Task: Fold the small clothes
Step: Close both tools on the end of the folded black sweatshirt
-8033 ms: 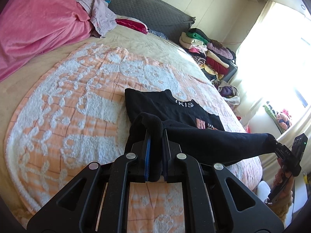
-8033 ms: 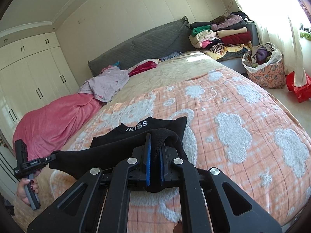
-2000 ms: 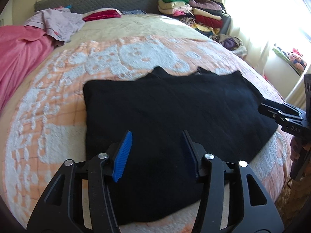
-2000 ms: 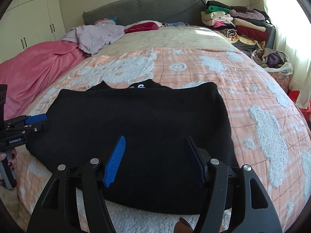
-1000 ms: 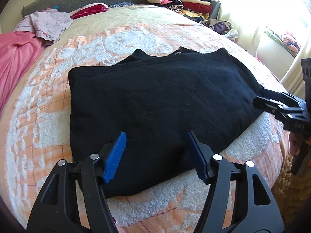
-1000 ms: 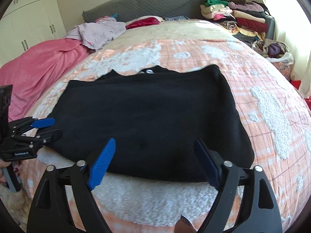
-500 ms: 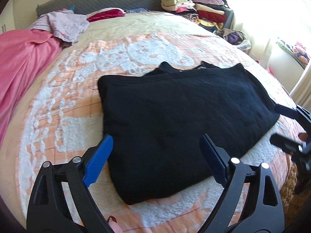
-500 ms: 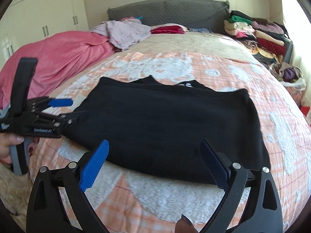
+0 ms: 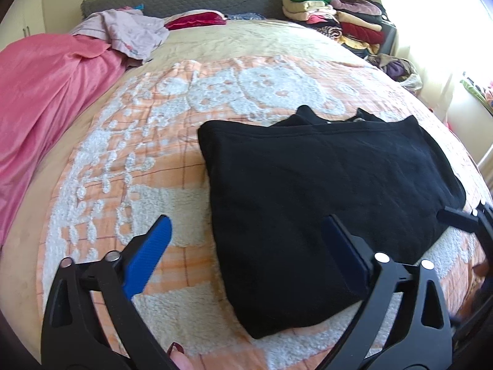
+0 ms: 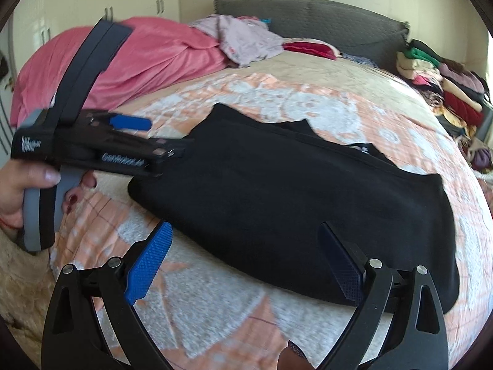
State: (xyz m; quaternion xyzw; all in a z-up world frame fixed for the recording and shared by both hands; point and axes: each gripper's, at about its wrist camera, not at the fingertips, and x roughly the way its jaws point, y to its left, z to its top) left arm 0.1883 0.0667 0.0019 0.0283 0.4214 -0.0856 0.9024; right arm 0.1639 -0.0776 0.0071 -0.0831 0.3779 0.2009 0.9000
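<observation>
Black garment (image 9: 323,185) folded flat on bedspread (image 9: 129,166); both tools open.

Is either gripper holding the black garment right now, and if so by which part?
Neither. Left gripper and right gripper are open; the black garment lies free.

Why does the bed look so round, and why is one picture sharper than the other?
Both wrist views use fisheye lenses, which bulge the orange blanket and darken the corners. Left wrist view: sharp, but the window is washed out white. Right wrist view: slightly smeared, most plainly on the left gripper, whose lettering cannot be read.
</observation>
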